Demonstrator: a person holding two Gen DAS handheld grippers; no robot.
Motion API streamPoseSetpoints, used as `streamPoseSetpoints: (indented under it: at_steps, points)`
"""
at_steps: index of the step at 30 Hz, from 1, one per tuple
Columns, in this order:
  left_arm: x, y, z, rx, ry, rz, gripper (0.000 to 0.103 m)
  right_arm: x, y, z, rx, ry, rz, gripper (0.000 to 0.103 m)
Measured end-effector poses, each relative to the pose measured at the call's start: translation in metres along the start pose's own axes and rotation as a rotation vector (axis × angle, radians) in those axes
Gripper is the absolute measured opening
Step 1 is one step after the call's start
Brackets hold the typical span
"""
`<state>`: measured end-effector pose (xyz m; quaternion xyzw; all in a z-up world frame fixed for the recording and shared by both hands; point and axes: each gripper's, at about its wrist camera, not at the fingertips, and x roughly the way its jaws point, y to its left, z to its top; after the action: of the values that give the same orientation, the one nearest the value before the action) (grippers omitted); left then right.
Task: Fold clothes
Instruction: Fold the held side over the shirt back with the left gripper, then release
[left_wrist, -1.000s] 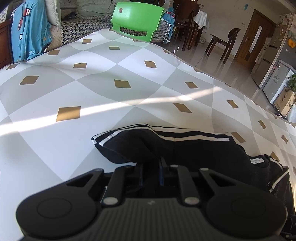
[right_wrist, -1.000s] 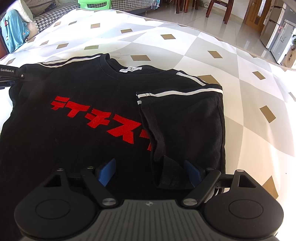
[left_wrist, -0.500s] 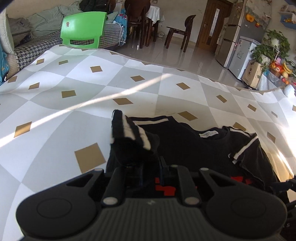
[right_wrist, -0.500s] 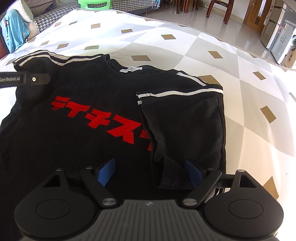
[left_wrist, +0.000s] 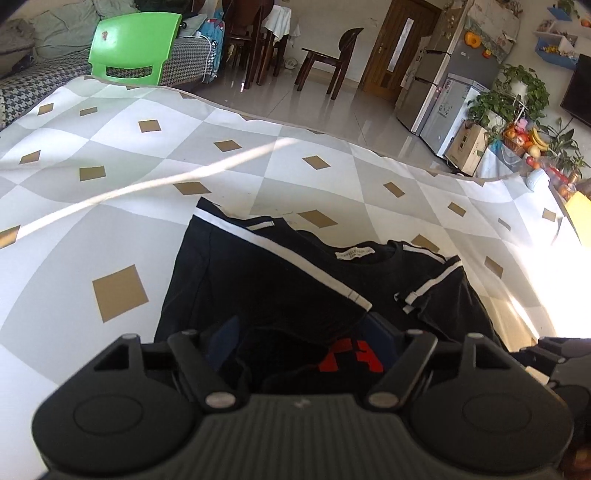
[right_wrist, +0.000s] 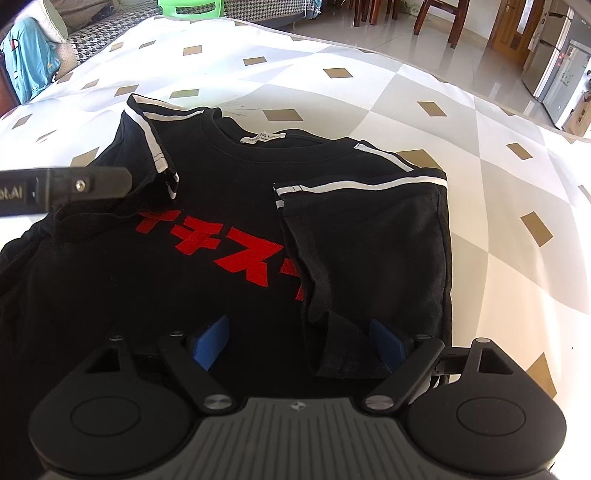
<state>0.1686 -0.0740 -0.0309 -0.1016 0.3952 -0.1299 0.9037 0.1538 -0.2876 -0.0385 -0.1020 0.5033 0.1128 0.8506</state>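
A black T-shirt (right_wrist: 229, 229) with red lettering and white shoulder stripes lies on the patterned cloth. Its right sleeve (right_wrist: 369, 236) is folded onto the chest. Its left sleeve (left_wrist: 266, 280) is folded inward over the chest. My left gripper (left_wrist: 303, 343) is open, its jaws apart over the folded left sleeve; it shows from the side in the right wrist view (right_wrist: 110, 182). My right gripper (right_wrist: 299, 343) is open and empty, its blue pads either side of the lower end of the folded right sleeve.
The shirt lies on a grey and white diamond-patterned cloth (left_wrist: 110, 192). A green chair (left_wrist: 133, 51) and a sofa stand beyond its far edge. A fridge, plants and fruit (left_wrist: 517, 140) are at the right. My right gripper's body shows at the edge (left_wrist: 561, 354).
My left gripper carried the left sleeve inward over the chest and opened, letting it go. The right gripper has stayed open in the same place.
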Motion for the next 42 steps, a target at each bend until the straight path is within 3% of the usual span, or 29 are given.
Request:
streamPoseSetpoints:
  at_steps: [7,14,32,42]
  points:
    - [0.006,0.029,0.009,-0.085,-0.003,0.083,0.076,-0.001,-0.001,-0.002,0.017,0.000,0.001,0.083]
    - [0.014,0.037,0.021,-0.037,-0.026,0.221,0.082,0.000,-0.003,-0.010,0.008,-0.007,0.004,0.085]
    - [0.065,0.062,0.050,-0.101,0.004,0.323,0.094,-0.003,-0.005,-0.012,-0.011,-0.024,0.027,0.091]
    - [0.083,0.068,0.058,-0.073,0.046,0.441,0.103,-0.002,-0.006,-0.010,-0.025,-0.019,0.033,0.092]
